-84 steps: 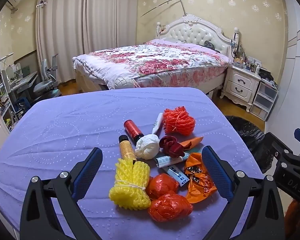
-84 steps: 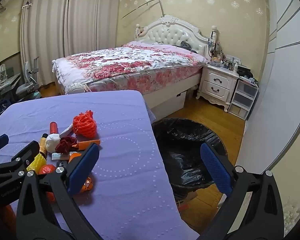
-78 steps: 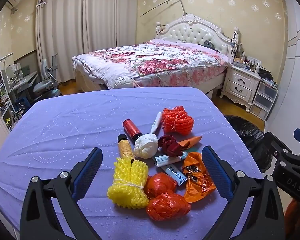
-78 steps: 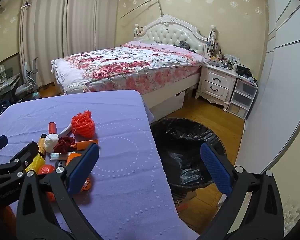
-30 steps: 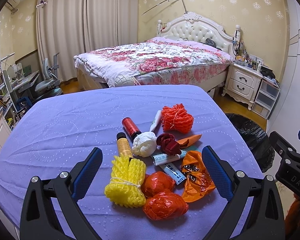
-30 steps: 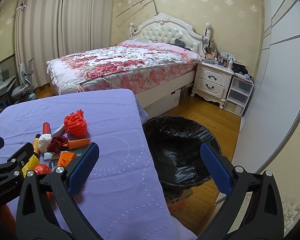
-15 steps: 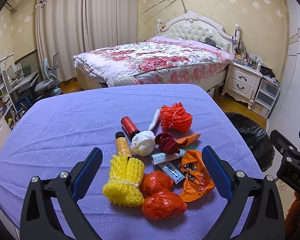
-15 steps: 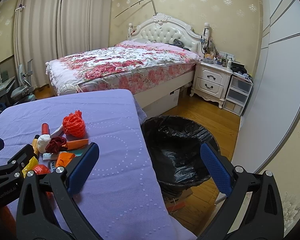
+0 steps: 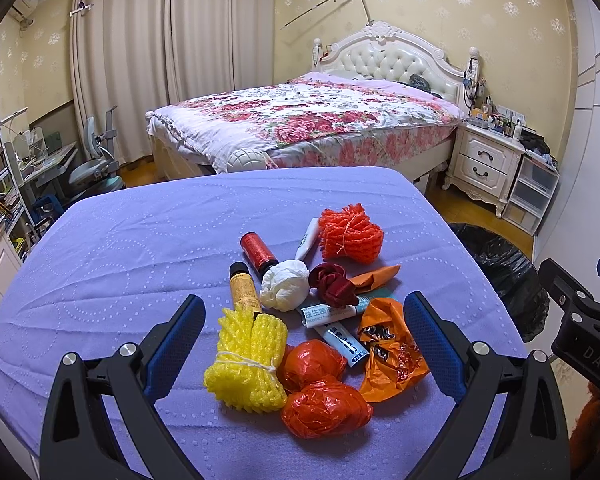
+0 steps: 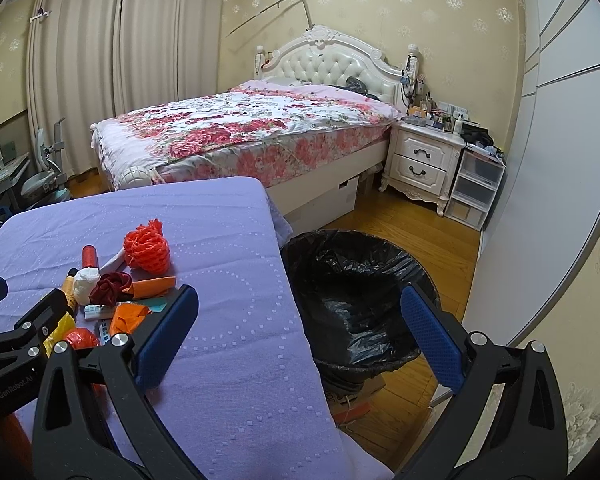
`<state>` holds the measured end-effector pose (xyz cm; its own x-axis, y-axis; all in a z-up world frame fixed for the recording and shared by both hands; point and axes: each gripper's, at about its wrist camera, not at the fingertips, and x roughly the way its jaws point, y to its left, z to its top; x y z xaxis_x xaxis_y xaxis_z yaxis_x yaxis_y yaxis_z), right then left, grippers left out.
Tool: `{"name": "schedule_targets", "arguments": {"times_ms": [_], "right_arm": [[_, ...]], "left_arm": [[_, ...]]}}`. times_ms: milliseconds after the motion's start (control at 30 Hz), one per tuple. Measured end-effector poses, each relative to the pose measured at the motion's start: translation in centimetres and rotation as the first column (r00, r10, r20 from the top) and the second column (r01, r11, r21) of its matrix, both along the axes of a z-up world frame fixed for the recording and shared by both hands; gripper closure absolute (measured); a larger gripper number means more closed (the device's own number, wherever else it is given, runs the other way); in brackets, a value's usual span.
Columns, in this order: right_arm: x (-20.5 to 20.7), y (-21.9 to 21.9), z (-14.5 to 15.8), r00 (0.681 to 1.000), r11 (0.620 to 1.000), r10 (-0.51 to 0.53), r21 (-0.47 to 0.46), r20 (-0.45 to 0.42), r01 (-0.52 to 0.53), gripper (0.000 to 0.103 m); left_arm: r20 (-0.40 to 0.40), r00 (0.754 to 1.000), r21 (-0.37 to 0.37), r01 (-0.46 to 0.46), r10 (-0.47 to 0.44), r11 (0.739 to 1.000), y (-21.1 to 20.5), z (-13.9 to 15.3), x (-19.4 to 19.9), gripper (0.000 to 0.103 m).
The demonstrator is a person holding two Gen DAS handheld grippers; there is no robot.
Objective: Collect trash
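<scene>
On the purple tablecloth (image 9: 140, 248), a heap of trash lies between the spread, empty jaws of the left gripper (image 9: 304, 336). The yellow foam net (image 9: 248, 364) runs lengthwise away from the camera, as do the amber bottle (image 9: 243, 286) and red bottle (image 9: 256, 249), caps nearer. The right gripper (image 10: 300, 336), also wide open and empty, hangs over the table edge. Only its view fully shows the black-lined trash bin (image 10: 356, 300) on the wood floor, beside the floral bed (image 10: 244, 132).
</scene>
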<state>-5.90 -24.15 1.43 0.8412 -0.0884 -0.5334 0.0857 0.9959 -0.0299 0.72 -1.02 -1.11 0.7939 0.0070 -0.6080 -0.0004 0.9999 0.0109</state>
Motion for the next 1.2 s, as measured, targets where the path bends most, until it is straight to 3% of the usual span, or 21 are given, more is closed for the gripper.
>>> {"name": "schedule_targets", "arguments": {"times_ms": [767, 1133, 1200], "right_arm": [[-0.2, -0.7, -0.7, 1.000, 1.000, 0.019, 0.013, -0.019, -0.018, 0.004], [0.0, 5.1, -1.6, 0.985, 0.987, 0.154, 0.046, -0.077, -0.151, 0.013], [-0.1, 6.3, -1.9, 0.978, 0.981, 0.190, 0.045, -0.091, -0.187, 0.019]], "left_arm": [[-0.019, 1.000, 0.011, -0.002, 0.003, 1.000, 2.0, -0.8, -0.6, 0.008], [-0.040, 0.998, 0.057, -0.043, 0.045, 0.997, 6.2, -1.3, -2.4, 0.008], [-0.040, 0.998, 0.054, -0.053, 0.056, 0.997, 7.0, -1.2, -2.6, 0.008]]}}
